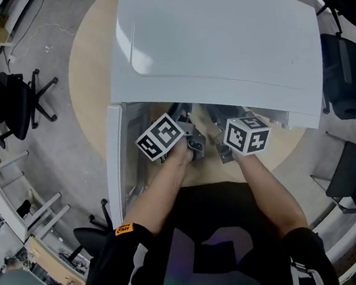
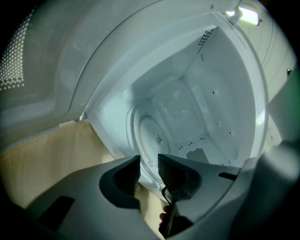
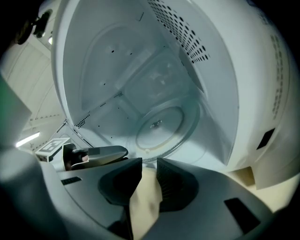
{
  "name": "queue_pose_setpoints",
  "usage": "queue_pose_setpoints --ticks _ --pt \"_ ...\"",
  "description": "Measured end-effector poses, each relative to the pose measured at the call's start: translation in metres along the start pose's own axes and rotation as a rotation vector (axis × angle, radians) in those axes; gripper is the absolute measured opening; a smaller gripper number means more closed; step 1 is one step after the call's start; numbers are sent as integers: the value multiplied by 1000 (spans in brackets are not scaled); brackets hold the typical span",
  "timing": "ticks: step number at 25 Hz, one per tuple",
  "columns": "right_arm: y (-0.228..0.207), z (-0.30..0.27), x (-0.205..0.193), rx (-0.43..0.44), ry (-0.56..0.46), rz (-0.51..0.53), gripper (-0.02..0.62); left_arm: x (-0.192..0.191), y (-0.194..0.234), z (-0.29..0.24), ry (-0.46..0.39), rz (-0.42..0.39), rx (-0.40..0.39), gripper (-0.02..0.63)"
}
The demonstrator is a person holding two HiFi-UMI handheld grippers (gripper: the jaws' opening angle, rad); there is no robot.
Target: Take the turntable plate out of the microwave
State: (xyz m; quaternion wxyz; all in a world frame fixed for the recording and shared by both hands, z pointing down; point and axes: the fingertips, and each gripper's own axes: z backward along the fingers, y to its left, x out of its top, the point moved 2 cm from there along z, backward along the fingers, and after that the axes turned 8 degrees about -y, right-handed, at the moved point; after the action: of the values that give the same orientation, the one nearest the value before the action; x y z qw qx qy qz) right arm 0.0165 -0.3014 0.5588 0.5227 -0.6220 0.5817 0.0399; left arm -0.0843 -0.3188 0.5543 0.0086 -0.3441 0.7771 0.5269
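Left tool (image 2: 149, 171) poised at the mouth of the microwave (image 1: 218, 39), jaws a narrow gap apart and gripping nothing, seemingly lined up with the near rim of the turntable plate (image 2: 152, 138) for a pinch. Right tool (image 3: 149, 178) just beside it at 3 o'clock, likewise parted and empty, with only the pale surface (image 1: 86, 85) visible through the gap, probably kept ready to steady the glass. Plate seated on the cavity floor at 12 o'clock ahead of both tools, not yet lifted. Door (image 1: 114, 177) swung wide toward 9 o'clock, leaving a free way in.
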Motion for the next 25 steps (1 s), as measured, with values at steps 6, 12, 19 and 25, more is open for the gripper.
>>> queue_pose_setpoints --ticks 6,12,19,25 --pt "-4 -1 0 14 -16 -132 84 8 -4 1 -26 2 -2 149" --pt "-6 -6 -1 16 -34 -295 84 6 -6 2 -17 5 -18 149" --pt "-6 -9 6 34 -76 -444 84 5 -9 3 -17 15 -32 149" --pt "0 -7 10 42 -105 -470 84 8 -7 3 -37 60 -48 149"
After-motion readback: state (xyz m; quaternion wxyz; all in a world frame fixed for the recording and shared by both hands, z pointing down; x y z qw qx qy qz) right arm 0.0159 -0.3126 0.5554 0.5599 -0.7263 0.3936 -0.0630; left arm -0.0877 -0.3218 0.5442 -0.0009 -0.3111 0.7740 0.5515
